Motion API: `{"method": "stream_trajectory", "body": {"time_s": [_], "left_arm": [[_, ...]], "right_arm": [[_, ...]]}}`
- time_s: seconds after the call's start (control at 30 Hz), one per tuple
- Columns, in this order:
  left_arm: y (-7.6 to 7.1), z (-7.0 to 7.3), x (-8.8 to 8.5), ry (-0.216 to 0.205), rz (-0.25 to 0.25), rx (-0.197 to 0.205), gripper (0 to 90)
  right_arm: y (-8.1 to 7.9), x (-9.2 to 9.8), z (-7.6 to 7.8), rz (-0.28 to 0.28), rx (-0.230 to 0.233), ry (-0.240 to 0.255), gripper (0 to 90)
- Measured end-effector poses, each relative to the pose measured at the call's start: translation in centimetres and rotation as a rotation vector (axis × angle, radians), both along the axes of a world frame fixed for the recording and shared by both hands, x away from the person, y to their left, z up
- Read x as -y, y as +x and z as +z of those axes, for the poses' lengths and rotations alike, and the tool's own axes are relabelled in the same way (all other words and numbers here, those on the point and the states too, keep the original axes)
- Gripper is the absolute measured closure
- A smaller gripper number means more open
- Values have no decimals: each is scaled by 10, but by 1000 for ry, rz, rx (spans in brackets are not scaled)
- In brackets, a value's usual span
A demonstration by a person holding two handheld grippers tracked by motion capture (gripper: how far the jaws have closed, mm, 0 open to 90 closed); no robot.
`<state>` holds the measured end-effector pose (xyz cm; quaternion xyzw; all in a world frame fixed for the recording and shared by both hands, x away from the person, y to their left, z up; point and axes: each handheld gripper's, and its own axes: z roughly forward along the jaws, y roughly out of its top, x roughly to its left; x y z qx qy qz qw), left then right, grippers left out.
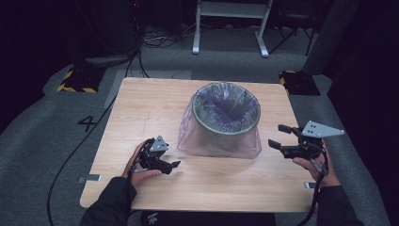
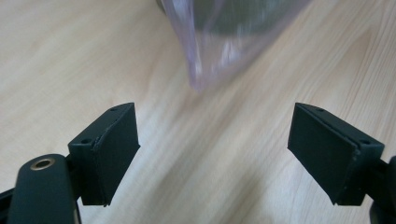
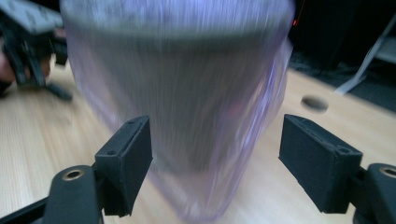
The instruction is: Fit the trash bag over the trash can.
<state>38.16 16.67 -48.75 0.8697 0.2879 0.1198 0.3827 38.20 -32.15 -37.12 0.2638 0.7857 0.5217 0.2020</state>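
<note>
Wooden table (image 1: 155, 108) on grey carpet (image 1: 37, 127); dark room beyond

A light wooden table (image 1: 141, 108) stands on grey carpet (image 1: 37, 127) in a dark room, with a white metal frame (image 1: 230, 23) at twelve o'clock and black-and-yellow striped bases (image 1: 77, 80) at ten o'clock.

1. The left gripper (image 1: 175, 164) is held low over the table (image 1: 141, 108) near its front-left edge by the left hand (image 1: 137, 165); its jaws are spread wide with nothing between them.
2. The right gripper (image 1: 278, 135) is held raised by the right hand (image 1: 316, 165) at the table's right edge, jaws parted and empty.
</note>
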Motion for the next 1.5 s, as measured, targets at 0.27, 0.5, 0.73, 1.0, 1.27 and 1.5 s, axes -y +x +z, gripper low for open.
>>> {"method": "stream_trajectory", "body": {"time_s": [0.27, 0.5, 0.73, 1.0, 1.27, 1.5], "left_arm": [[-5, -8, 1, 4, 2, -25, 159], [-7, -13, -2, 16, 9, -39, 159], [-7, -16, -1, 15, 7, -25, 156], [-7, -16, 1, 27, 10, -21, 148], [-7, -16, 1, 27, 10, -21, 147], [-7, -16, 1, 27, 10, -21, 147]], "right_arm": [[20, -27, 51, 9, 75, -23, 272], [40, -57, 65, 39, 74, -55, 273], [57, -80, 68, 34, 51, -118, 272], [75, -107, 67, 41, 21, -175, 277], [87, -132, 58, 66, -22, -240, 280], [94, -141, 51, 54, -61, -316, 285]]}}
